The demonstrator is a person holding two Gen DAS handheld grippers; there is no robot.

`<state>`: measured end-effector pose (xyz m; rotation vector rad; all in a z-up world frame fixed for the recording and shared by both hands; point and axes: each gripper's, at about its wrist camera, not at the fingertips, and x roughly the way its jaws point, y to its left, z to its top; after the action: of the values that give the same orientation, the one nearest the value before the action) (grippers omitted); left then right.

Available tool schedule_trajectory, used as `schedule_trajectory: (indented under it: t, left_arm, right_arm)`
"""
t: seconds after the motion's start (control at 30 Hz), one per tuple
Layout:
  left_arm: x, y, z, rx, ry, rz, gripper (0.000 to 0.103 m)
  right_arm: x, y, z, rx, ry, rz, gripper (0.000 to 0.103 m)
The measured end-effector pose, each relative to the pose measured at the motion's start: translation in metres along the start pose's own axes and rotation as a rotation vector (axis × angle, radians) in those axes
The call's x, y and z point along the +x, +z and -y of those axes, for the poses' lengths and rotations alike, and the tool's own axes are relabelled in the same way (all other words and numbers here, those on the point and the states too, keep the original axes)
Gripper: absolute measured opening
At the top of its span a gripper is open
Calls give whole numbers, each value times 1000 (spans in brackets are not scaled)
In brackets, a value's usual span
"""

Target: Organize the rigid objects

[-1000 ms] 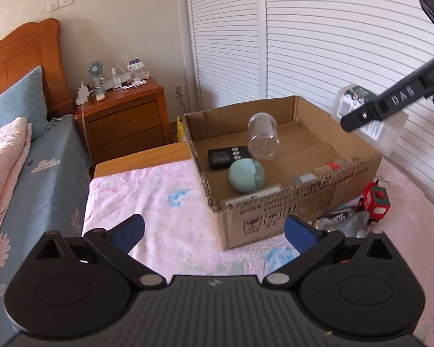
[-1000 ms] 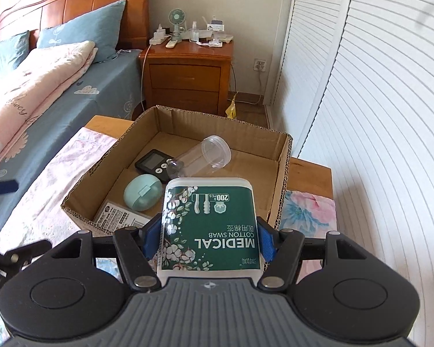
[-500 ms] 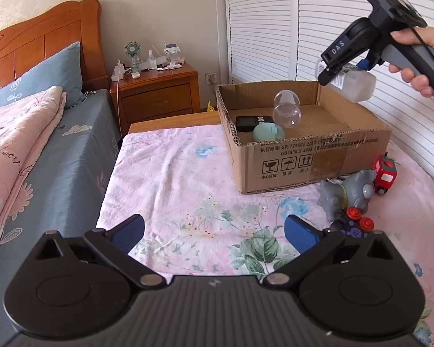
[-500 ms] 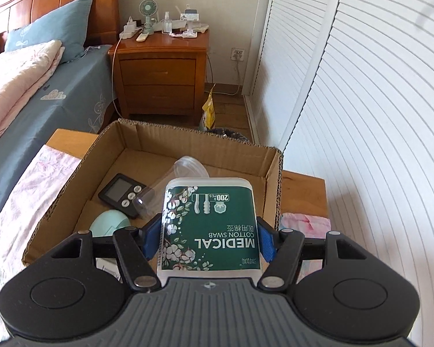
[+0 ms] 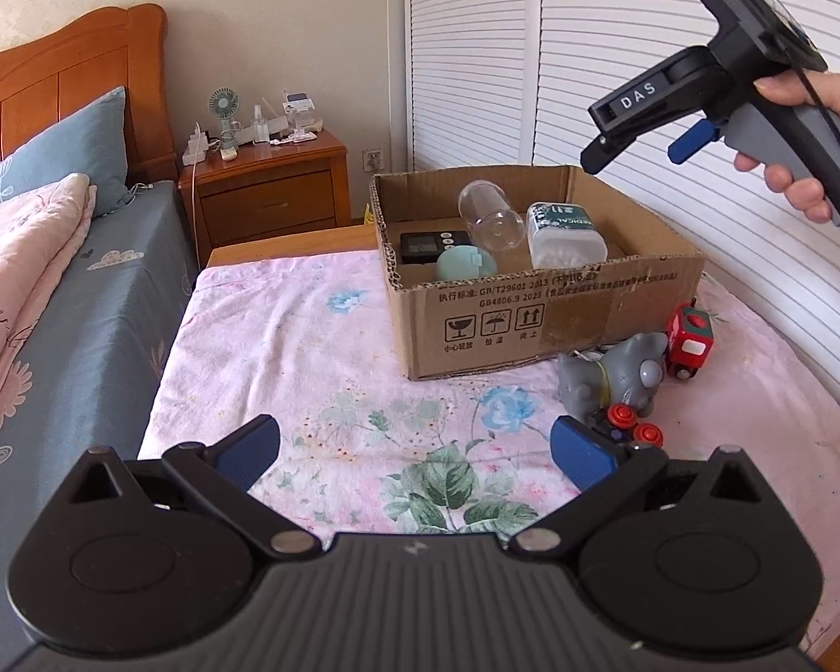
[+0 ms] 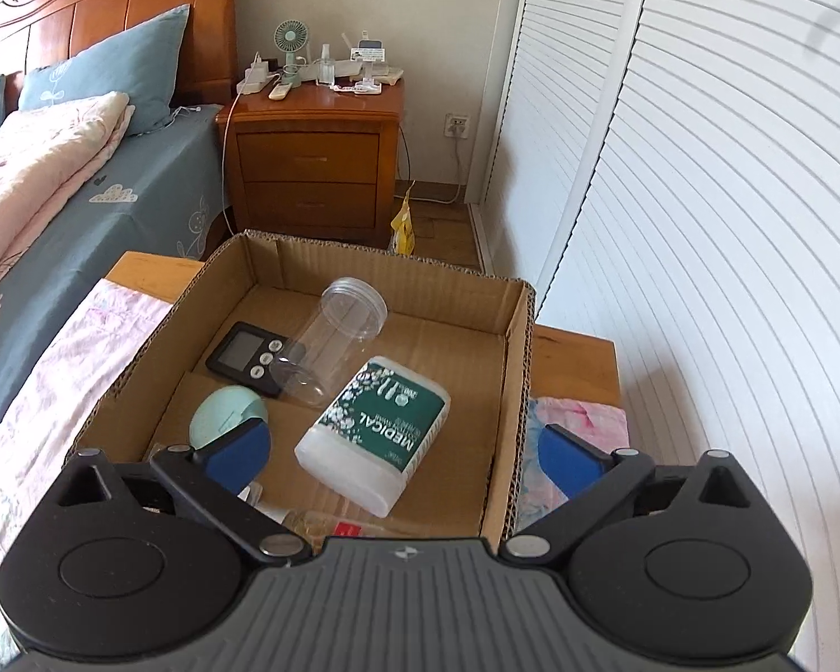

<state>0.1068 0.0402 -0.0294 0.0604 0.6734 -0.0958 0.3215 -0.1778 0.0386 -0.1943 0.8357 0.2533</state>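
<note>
A cardboard box (image 5: 532, 330) (image 6: 509, 409) stands on the pink flowered bedspread. Inside lie a green-labelled cotton swab box (image 6: 378, 428) (image 5: 563, 229), a clear plastic jar (image 6: 330, 344) (image 5: 490, 215), a black digital timer (image 6: 249, 358) (image 5: 425, 246) and a pale green round object (image 6: 221, 414) (image 5: 465, 263). My right gripper (image 6: 403, 456) is open and empty above the box; it also shows in the left wrist view (image 5: 633, 129), held by a hand. My left gripper (image 5: 414, 451) is open and empty, low over the bedspread, well short of the box.
A grey elephant toy (image 5: 613, 378), a red toy train (image 5: 689, 339) and a small toy with red wheels (image 5: 624, 425) lie beside the box. A wooden nightstand (image 6: 313, 151) with a small fan stands behind. White louvred doors (image 6: 700, 196) run along the right. The bed lies left.
My right gripper opened and let go of the cotton swab box, which now lies inside the cardboard box. My left gripper drew back from the box.
</note>
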Motion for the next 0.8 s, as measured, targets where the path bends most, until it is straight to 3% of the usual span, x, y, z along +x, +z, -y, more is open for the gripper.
schedule_trajectory:
  t: [0.33, 0.57, 0.8]
  left_arm:
    - [-4, -4, 14, 56, 23, -1, 102]
    - [-2, -7, 15, 47, 11, -16, 102]
    - [0, -9, 16, 44, 10, -28, 102]
  right_arm:
    - [-17, -53, 7, 45, -3, -33, 103]
    - [1, -96, 19, 159, -10, -68, 103]
    - [16, -113, 25, 221, 13, -106, 103]
